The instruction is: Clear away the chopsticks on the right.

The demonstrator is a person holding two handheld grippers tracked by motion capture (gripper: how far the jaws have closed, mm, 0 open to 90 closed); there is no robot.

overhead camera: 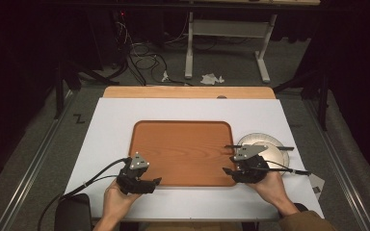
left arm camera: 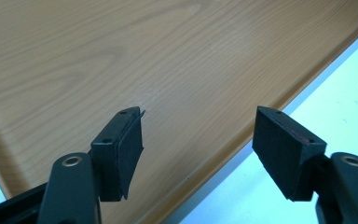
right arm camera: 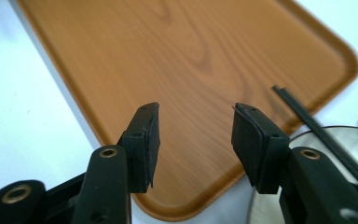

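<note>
My left gripper [left arm camera: 198,149] sits closest to its own camera, fingers [left arm camera: 121,154] held wide apart with nothing between them, hovering over the near edge of the wooden tray [left arm camera: 121,60]; my right gripper [right arm camera: 193,144] is likewise spread and empty, poised above the tray's [right arm camera: 168,56] near right corner. From the high view, the tray [overhead camera: 183,144] lies flat in the middle of the white sheet [overhead camera: 111,125] that covers the counter [overhead camera: 188,92], with the left gripper [overhead camera: 147,182] at its front left edge and the right gripper [overhead camera: 231,172] at its front right.

The tray is a rounded rectangle with a printed or veneered wood grain, a smooth satin face and a low raised lip all round; I judge it stiff, fairly light and somewhat slippery, so a pinch on the flat would slide; the lip is the place to bite, one gripper on each side so it lifts level.

Just beside the tray on the right stands a round silvery plate [overhead camera: 274,155], shiny and hard; dark chopsticks [overhead camera: 279,147] rest across it, thin and liable to roll off if the plate is knocked.
</note>
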